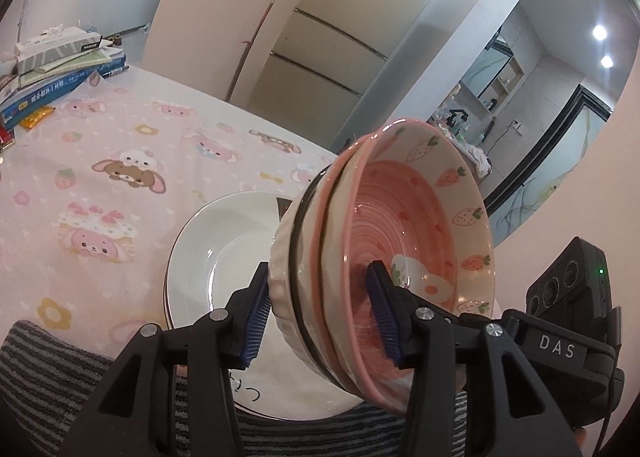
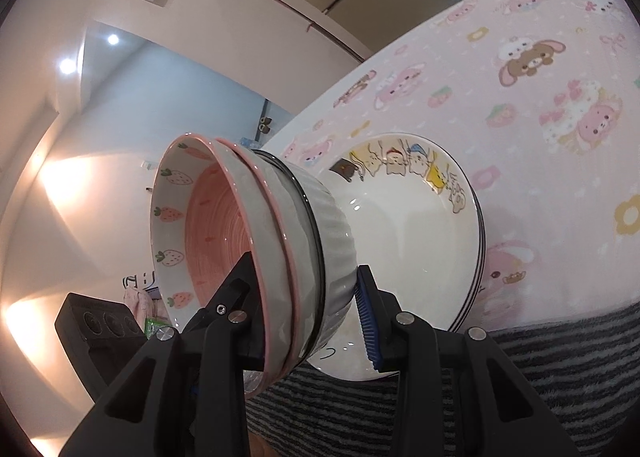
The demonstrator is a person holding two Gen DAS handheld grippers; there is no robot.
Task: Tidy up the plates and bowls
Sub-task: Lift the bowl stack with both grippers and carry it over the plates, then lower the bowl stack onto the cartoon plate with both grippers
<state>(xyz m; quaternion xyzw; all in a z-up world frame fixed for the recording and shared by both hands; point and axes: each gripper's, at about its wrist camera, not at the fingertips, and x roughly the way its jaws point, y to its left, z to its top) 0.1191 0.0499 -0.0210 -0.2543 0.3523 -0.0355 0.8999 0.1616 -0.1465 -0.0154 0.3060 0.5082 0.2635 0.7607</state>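
Both tongs angle downward from the bottom of their frames, each part-spread and pinching the wall of the same stack of bowls: the left tongs (image 1: 320, 313) with one pad inside the pink bowl and one on the ribbed white outside, the right tongs (image 2: 308, 309) likewise from the opposite side. That stack of bowls (image 1: 384, 257) is tipped on its side, mouths facing frame right in the left view. Beyond it, white plates (image 1: 216, 241) lie stacked on the pink-clothed bench (image 1: 120, 161).
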